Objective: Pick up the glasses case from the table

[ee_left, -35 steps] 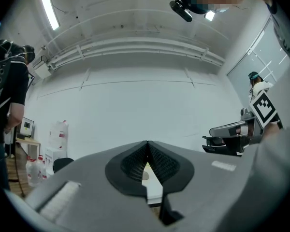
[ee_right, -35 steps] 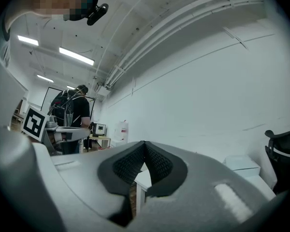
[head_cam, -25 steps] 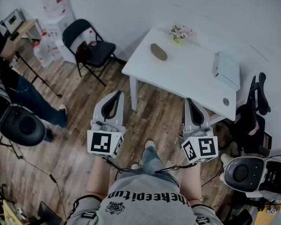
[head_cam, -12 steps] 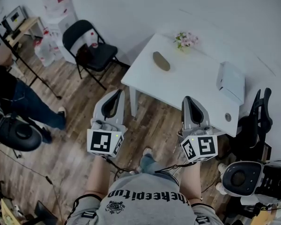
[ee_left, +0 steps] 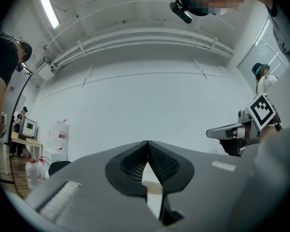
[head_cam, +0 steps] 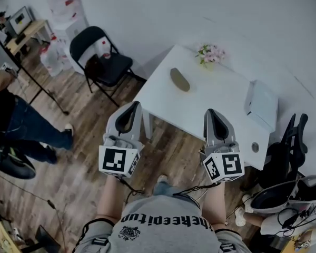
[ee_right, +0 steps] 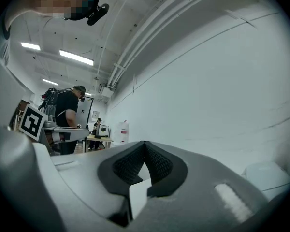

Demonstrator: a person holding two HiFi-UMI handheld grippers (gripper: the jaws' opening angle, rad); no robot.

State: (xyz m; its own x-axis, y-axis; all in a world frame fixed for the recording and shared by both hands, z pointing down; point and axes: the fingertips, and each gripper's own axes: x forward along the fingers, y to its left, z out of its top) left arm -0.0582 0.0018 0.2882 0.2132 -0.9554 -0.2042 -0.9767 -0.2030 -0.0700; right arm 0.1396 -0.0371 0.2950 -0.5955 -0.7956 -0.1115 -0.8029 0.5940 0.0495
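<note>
Approach phase, shown from the head and from both grippers. The olive-brown, oval glasses case point(head_cam: 179, 79) lies flat and untouched on the left part of the white rectangular table point(head_cam: 210, 104), near the flowers and well apart from both tools. Nothing of the pick-up itself appears done. The grey left gripper point(head_cam: 132, 105), which carries a marker cube, and the matching right gripper point(head_cam: 211, 112) are held side by side in front of the person, pointing toward the table. The left one is over the floor, and the right one overlaps the table's near edge in the head view. In each gripper view the dark ribbed pads meet at the tips, so both claws are fully closed and hold nothing. What is left, by judgement, is to reach across the tabletop, part one pair of jaws, close them on the case and lift. Also on the table are a small bunch of pink flowers point(head_cam: 209, 53) at the far corner, a flat white box point(head_cam: 262, 103) at the right end, and a small round grey object point(head_cam: 254, 147) by the near-right edge. The room has a wood-plank floor point(head_cam: 84, 162) and a plain white wall point(head_cam: 200, 9). A black folding chair point(head_cam: 102, 54) stands left of the table, a black office chair point(head_cam: 284, 152) stands to its right, and a person in dark clothes point(head_cam: 13, 123) stands at far left.
</note>
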